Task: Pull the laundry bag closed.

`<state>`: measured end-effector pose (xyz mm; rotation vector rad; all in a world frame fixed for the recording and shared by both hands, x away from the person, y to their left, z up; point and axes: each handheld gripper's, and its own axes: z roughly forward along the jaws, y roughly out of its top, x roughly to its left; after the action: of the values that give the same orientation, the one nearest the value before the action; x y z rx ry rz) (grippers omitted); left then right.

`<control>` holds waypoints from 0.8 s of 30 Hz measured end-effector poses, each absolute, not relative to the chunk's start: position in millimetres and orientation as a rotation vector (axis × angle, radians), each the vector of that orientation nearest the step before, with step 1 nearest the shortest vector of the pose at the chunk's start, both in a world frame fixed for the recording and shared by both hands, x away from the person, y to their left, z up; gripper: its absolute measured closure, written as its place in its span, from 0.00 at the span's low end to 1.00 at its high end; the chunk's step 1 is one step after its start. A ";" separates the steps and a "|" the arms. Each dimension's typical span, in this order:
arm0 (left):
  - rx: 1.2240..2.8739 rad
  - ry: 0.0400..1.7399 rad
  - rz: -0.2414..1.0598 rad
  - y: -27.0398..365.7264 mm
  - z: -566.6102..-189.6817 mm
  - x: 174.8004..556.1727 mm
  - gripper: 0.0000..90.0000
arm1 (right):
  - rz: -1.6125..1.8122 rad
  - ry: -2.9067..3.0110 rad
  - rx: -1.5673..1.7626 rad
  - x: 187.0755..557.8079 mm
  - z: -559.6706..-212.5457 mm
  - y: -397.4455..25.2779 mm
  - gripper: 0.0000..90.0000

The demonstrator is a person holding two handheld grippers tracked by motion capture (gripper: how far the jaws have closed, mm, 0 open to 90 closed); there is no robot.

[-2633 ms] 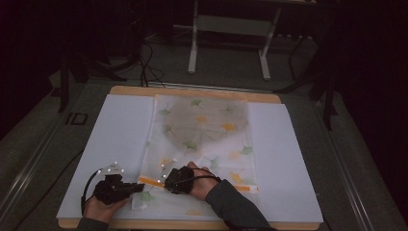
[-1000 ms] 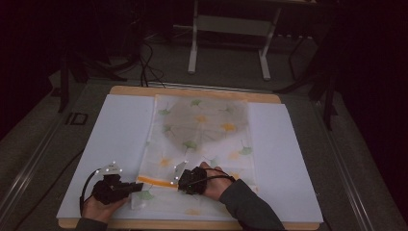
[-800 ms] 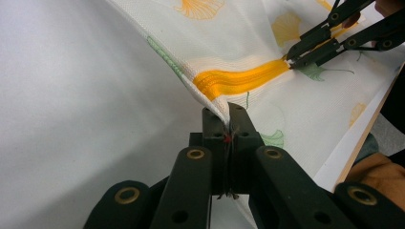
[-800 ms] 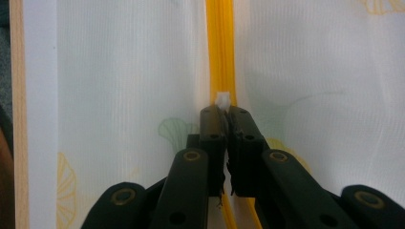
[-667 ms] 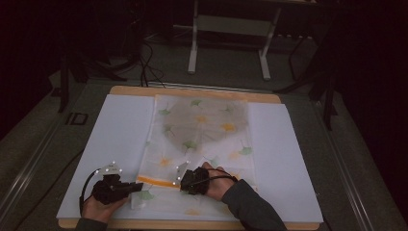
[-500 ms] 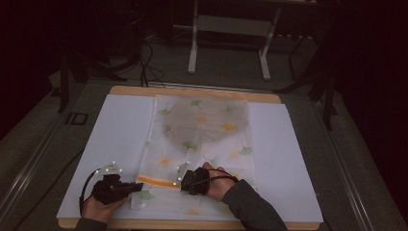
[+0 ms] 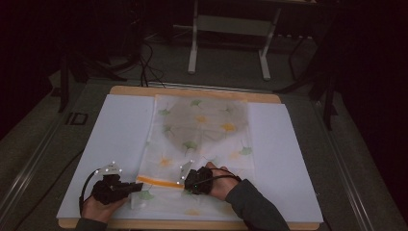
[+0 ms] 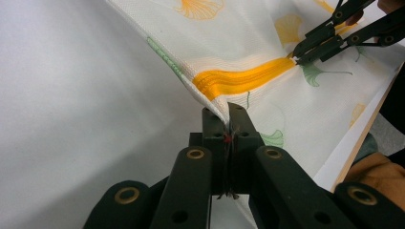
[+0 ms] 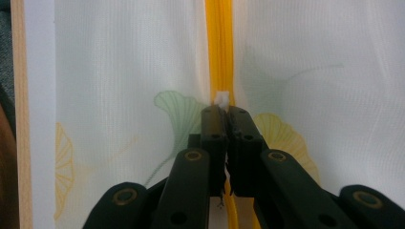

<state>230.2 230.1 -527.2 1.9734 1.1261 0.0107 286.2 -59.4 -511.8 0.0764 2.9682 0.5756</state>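
Zipper work looks partway: the mesh laundry bag [image 7: 199,139] lies along the tabletop's near edge, left gripper [image 8: 228,125] clamped on its corner, right gripper [image 9: 223,114] pinching the white pull on the orange zipper [image 7: 155,181], with track left to travel.

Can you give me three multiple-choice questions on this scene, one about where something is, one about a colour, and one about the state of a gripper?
1. Where does the left gripper grip the mesh bag?
A. at its far edge
B. at the corner by the end of the zipper
C. at its middle

2. What colour is the zipper?
A. orange-yellow
B. blue
C. black

3. How do the jaws of the right gripper stand?
A. wide open
B. shut on the white zipper pull
C. shut on nothing

Answers: 1 B, the fabric corner sits between its jaws; 2 A, the band is orange-yellow; 3 B, the white tab sticks out at the jaw tips.
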 end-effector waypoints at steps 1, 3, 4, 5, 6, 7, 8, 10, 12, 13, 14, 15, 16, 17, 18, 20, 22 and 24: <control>1.973 1.126 0.011 230.1 -527.2 230.2 0.98 | 0.576 2.968 0.076 286.2 -511.8 -59.4 0.96; 1.974 1.126 0.010 230.1 -527.3 230.2 0.98 | 0.586 2.968 0.080 286.8 -511.9 -61.2 0.96; 1.974 1.126 0.010 230.2 -527.4 230.3 0.98 | 0.588 2.969 0.083 286.8 -511.9 -62.9 0.96; 1.974 1.126 0.010 230.2 -527.4 230.3 0.98 | 0.588 2.969 0.083 286.8 -511.9 -62.9 0.96; 1.975 1.127 0.010 230.1 -527.4 230.3 0.98 | 0.590 2.971 0.084 287.1 -511.9 -64.2 0.96; 1.975 1.127 0.010 230.1 -527.4 230.3 0.98 | 0.590 2.971 0.084 287.1 -511.9 -64.2 0.96; 1.975 1.127 0.009 230.3 -527.4 230.3 0.98 | 0.587 2.971 0.082 287.1 -511.8 -65.0 0.96; 1.975 1.126 0.007 230.2 -527.4 230.2 0.98 | 0.578 2.972 0.082 286.6 -511.4 -65.8 0.96; 1.974 1.125 0.006 230.3 -527.4 230.2 0.98 | 0.572 2.972 0.072 286.7 -511.4 -66.4 0.97; 1.974 1.125 0.006 230.3 -527.4 230.2 0.98 | 0.572 2.972 0.072 286.7 -511.4 -66.4 0.97; 1.973 1.125 0.006 230.4 -527.4 230.2 0.98 | 0.571 2.974 0.076 286.4 -511.3 -67.4 0.97; 1.973 1.125 0.006 230.4 -527.4 230.2 0.98 | 0.571 2.974 0.076 286.4 -511.3 -67.4 0.97; 1.974 1.126 0.006 230.4 -527.4 230.2 0.98 | 0.571 2.977 0.078 286.5 -511.1 -68.0 0.97; 1.974 1.127 0.007 230.3 -527.4 230.1 0.98 | 0.570 2.979 0.081 286.7 -511.1 -69.0 0.97; 1.974 1.126 0.006 230.5 -527.5 230.2 0.98 | 0.571 2.980 0.086 287.2 -511.2 -70.6 0.97; 1.974 1.127 0.008 230.5 -527.6 230.2 0.98 | 0.575 2.981 0.084 288.0 -511.3 -72.5 0.97; 1.975 1.127 0.008 230.8 -527.7 230.2 0.98 | 0.573 2.983 0.090 288.1 -511.1 -74.3 0.97; 1.974 1.127 0.006 230.9 -527.7 230.2 0.98 | 0.573 2.985 0.089 288.6 -511.0 -76.1 0.97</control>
<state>230.2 230.9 -527.7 1.9742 1.1269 0.0064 288.6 -76.1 -511.0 0.0889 2.9845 0.5726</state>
